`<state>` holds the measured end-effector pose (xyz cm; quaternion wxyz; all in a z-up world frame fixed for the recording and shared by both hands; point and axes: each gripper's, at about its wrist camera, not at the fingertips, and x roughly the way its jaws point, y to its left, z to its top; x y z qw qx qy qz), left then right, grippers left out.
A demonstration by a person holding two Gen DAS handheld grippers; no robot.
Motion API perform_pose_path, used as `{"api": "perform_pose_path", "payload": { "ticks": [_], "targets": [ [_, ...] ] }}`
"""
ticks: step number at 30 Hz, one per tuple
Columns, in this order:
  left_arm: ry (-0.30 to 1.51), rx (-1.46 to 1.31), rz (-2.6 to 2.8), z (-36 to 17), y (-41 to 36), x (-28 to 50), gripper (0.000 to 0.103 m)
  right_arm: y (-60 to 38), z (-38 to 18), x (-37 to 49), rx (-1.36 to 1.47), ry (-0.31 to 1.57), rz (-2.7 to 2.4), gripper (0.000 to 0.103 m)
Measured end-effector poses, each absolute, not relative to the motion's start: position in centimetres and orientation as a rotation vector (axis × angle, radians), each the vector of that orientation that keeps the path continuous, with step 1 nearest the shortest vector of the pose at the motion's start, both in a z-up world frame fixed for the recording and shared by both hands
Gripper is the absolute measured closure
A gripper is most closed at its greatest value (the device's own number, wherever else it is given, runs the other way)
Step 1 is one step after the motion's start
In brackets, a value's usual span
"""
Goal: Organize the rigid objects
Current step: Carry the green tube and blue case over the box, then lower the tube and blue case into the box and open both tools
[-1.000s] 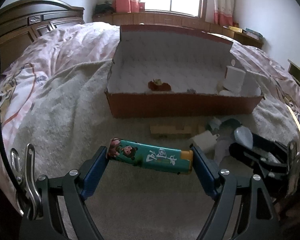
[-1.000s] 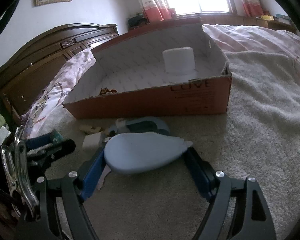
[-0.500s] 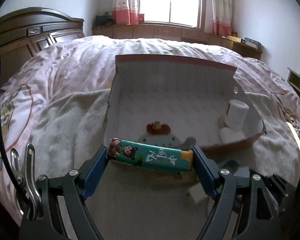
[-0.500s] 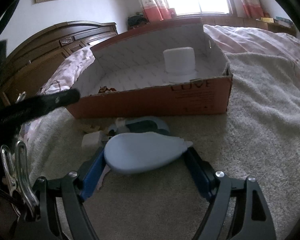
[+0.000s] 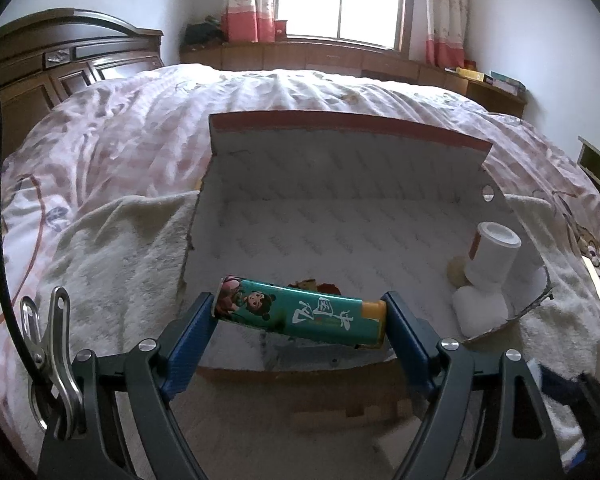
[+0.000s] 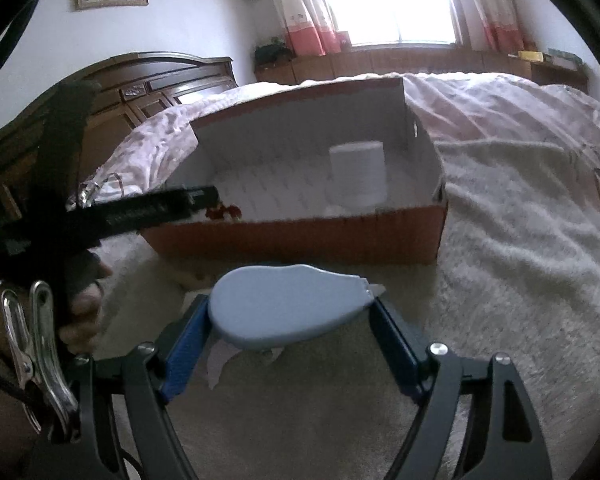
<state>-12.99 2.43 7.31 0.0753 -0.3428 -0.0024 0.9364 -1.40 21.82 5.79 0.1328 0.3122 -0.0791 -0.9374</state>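
My left gripper [image 5: 300,316] is shut on a green cartoon-printed lighter [image 5: 300,314] with a yellow end, held crosswise above the front wall of the open red cardboard box [image 5: 340,120]. In the box stand a white cylinder [image 5: 492,258], a white round piece [image 5: 480,312] and a small red item [image 5: 316,286]. My right gripper [image 6: 292,312] is shut on a pale blue teardrop-shaped object [image 6: 284,304], held above the cream blanket in front of the box [image 6: 300,236]. The left gripper [image 6: 140,210] shows dark at the left of the right wrist view.
The box sits on a cream fleece blanket [image 6: 520,240] over a pink quilt [image 5: 140,140]. A wooden block [image 5: 328,414] and small white pieces lie in front of the box. A dark wooden headboard [image 5: 60,56] stands at the left, a window behind.
My left gripper has risen and moved forward with the lighter, from low over the blanket to above the box's front wall. My right gripper has lifted slightly with the blue object.
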Motion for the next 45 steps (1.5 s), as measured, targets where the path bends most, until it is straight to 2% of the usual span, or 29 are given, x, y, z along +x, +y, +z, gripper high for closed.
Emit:
{"api": "perform_pose_path", "payload": {
  "ticks": [17,45],
  "targets": [
    [-0.003,-1.093,2.812,6.1,2.7,-14.0,0.019,24.0,9.2,-5.4,0.840,-0.214,-2.811,0.020],
    [-0.009,-1.105,2.815,5.9,2.5,-14.3,0.019,23.8,8.5,-10.9,0.902,-0.193,-2.834,0.020]
  ]
}}
